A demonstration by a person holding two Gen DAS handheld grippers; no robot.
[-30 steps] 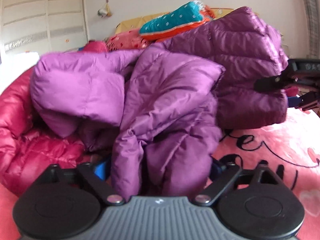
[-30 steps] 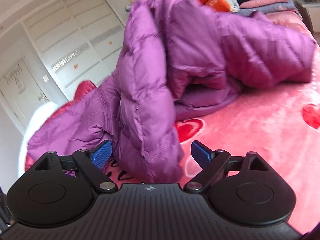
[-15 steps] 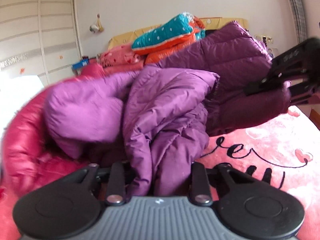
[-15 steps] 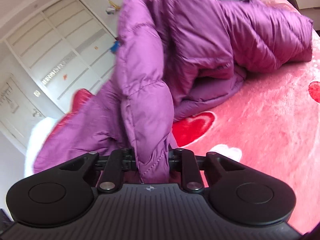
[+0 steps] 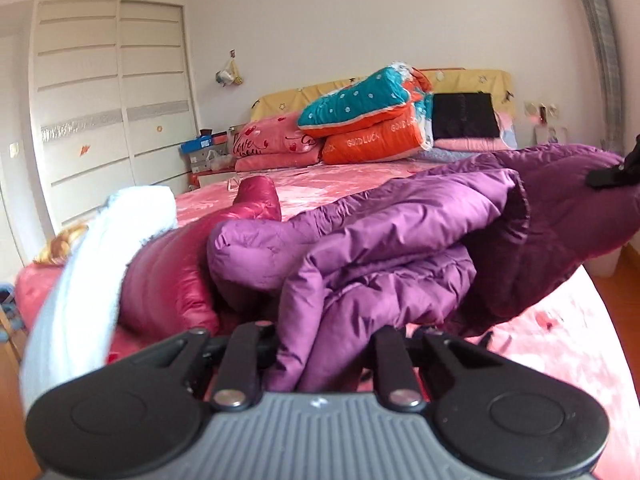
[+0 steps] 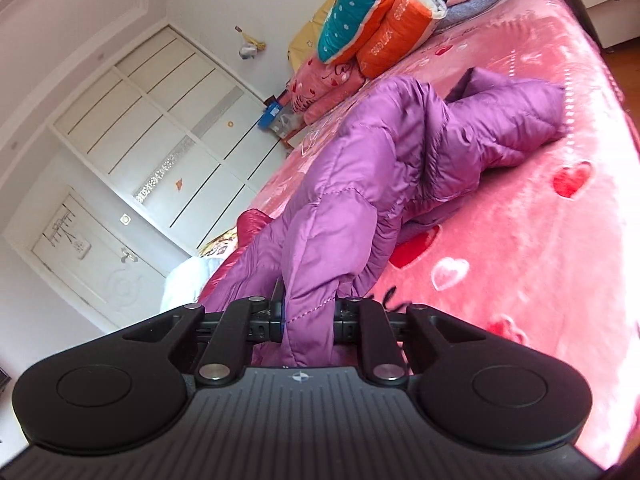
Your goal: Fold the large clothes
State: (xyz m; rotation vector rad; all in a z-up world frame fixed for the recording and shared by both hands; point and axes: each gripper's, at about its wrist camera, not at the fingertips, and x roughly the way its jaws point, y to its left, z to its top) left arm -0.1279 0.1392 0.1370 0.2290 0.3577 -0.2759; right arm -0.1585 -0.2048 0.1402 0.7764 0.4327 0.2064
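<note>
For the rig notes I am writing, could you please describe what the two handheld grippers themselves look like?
Both look alike. The left gripper has a ribbed grey body, two round black discs and black link arms with silver pivot pins. The right gripper has the same build with a darker ribbed body, a small round emblem and a blue pad.

You're gripping a purple jacket (image 6: 360, 184) of quilted, slightly glossy cloth — the red jacket (image 5: 168, 272) shines more. The bedspread (image 6: 520, 240) looks plush, and the grippers' housings are matt ribbed plastic.
</note>
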